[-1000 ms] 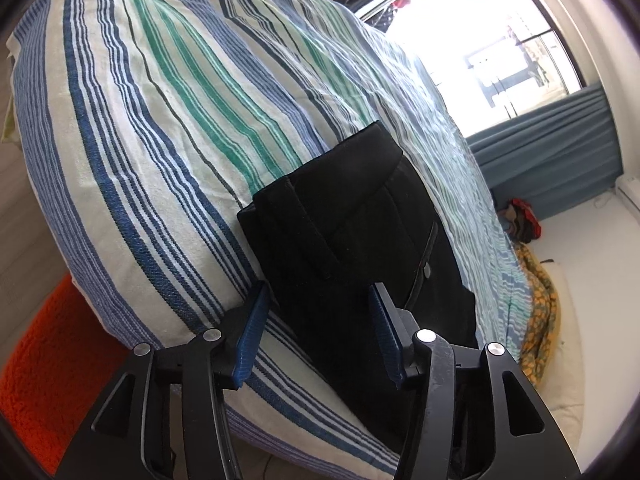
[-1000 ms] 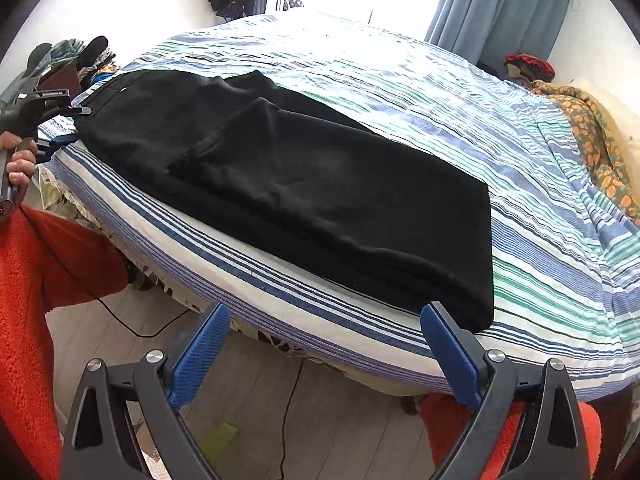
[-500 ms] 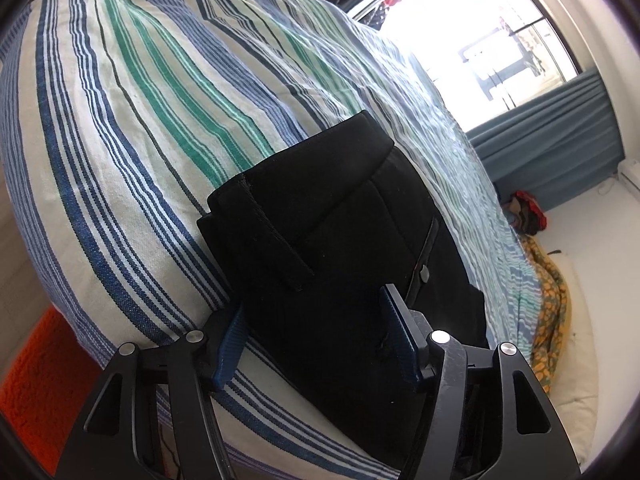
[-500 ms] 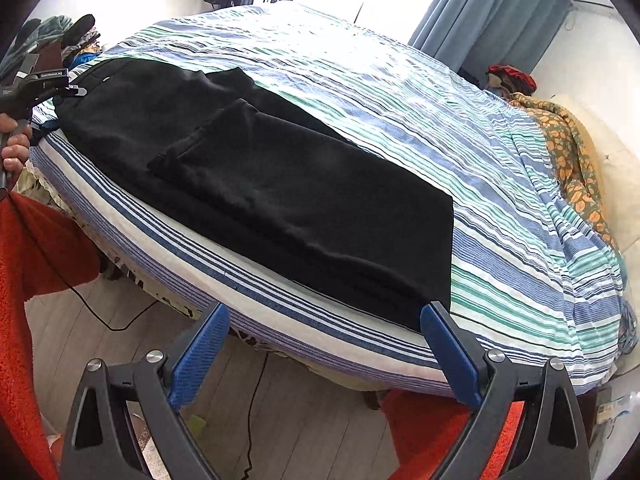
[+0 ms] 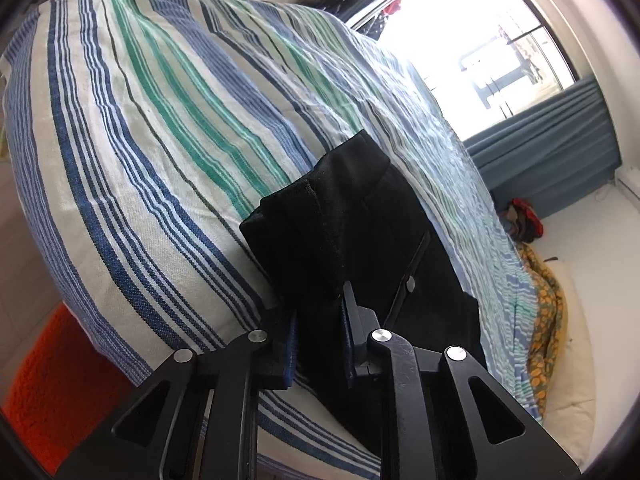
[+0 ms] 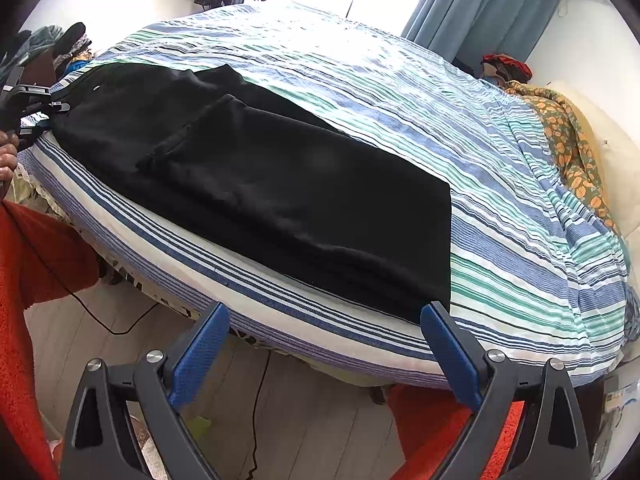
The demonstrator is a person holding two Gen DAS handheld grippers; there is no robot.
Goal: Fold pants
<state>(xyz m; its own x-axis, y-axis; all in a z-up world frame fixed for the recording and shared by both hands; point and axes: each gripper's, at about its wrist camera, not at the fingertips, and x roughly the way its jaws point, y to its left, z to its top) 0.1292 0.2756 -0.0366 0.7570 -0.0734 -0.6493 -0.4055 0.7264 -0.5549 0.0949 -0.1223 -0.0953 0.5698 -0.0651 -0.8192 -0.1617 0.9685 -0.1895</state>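
Observation:
Black pants (image 6: 280,184) lie folded lengthwise along the near edge of the striped bed (image 6: 520,240), waist at the left, hems at the right. In the left wrist view my left gripper (image 5: 319,308) is closing on the waist edge of the pants (image 5: 360,240), and its blue pads press the bunched cloth. The same left gripper (image 6: 40,108) shows at the far left of the right wrist view, held by a hand (image 6: 8,156). My right gripper (image 6: 326,312) stands open over the bed's edge, its right fingertip just short of the hem corner, nothing between the jaws.
A pale wooden floor with a black cable (image 6: 120,328) lies below the bed edge. Red fleece clothing (image 6: 24,280) fills the lower left. An orange patterned blanket (image 6: 572,148) lies on the far right; blue curtains (image 6: 480,8) and a bright window (image 5: 480,40) stand behind.
The left jaws went from wide open around the waist to pinched on its edge, bunching the cloth. The right gripper edged closer to the hem corner, still open.

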